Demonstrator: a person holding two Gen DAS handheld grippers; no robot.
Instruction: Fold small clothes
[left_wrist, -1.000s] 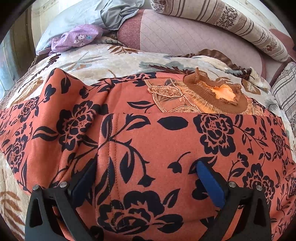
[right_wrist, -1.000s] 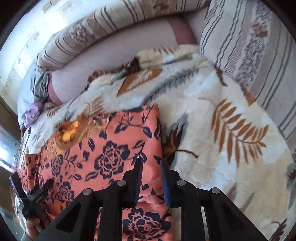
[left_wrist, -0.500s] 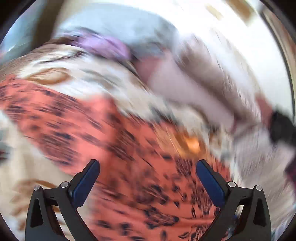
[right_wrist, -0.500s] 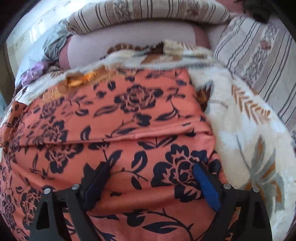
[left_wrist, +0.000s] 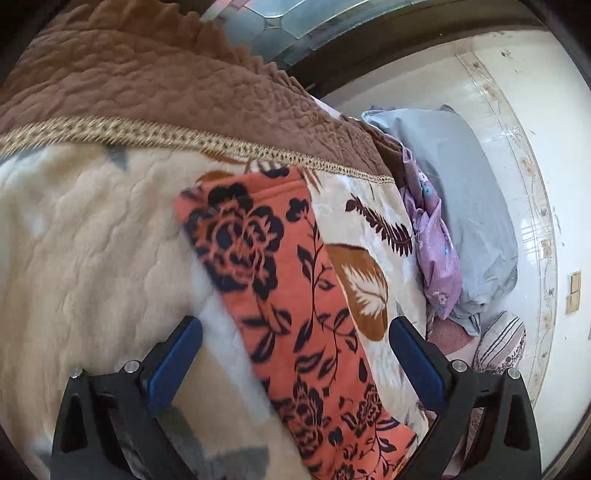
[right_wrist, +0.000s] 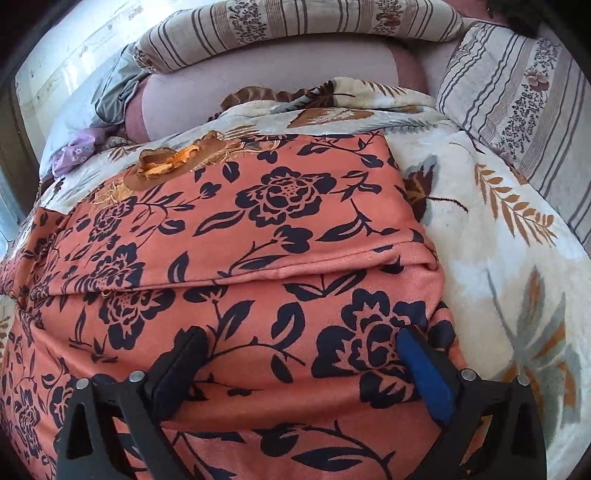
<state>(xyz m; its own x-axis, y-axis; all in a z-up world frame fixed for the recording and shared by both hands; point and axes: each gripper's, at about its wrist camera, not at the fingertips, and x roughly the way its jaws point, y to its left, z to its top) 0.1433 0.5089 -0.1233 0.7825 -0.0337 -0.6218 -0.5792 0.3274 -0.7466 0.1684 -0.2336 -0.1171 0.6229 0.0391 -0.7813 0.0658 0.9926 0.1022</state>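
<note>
An orange garment with a black flower print (right_wrist: 258, 229) lies spread on a cream leaf-patterned blanket (right_wrist: 498, 258); its right side is folded over the body and its brown ruffled collar (right_wrist: 166, 162) points to the far side. My right gripper (right_wrist: 299, 354) is open, its fingers low over the garment's near part. In the left wrist view one sleeve of the garment (left_wrist: 280, 280) stretches out flat across the blanket (left_wrist: 92, 258). My left gripper (left_wrist: 295, 336) is open above that sleeve, holding nothing.
The blanket's brown ruffled border (left_wrist: 166, 92) runs beyond the sleeve end. A lilac flowered cloth (left_wrist: 436, 240) and a grey cloth (left_wrist: 472, 206) lie at the wall. Striped pillows (right_wrist: 295, 26) and a mauve cushion (right_wrist: 266, 88) lie behind the garment.
My right gripper has opened and let go of the folded-over side, then settled over the garment. My left gripper has swung left from the garment's body to the outstretched sleeve.
</note>
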